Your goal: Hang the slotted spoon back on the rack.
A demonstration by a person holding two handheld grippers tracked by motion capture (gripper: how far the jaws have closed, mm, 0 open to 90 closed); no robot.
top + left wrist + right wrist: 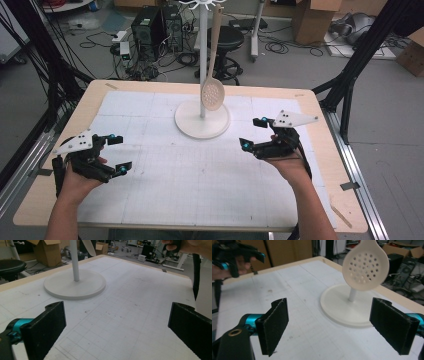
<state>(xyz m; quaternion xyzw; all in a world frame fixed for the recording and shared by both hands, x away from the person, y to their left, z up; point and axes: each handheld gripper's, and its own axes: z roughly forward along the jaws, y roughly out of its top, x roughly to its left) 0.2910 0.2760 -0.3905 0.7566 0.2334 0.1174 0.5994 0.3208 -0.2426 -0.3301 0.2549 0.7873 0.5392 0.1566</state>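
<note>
A cream slotted spoon (213, 90) hangs bowl-down from a white stand (202, 119) with a round base at the table's far middle. Its perforated bowl (365, 264) is just above the base (342, 307) in the right gripper view. My left gripper (118, 154) hovers open over the table's left side, jaws wide apart and nothing between them. My right gripper (254, 133) is open to the right of the stand, pointed toward it, also holding nothing. The stand's pole and base (75, 286) lie ahead in the left gripper view.
A white gridded mat (190, 175) covers the wooden table (325, 200). Beyond the far edge are a black stool (227, 40), computer towers (155, 25), cables and cardboard boxes (312, 17). Black frame legs (360, 65) stand at the right.
</note>
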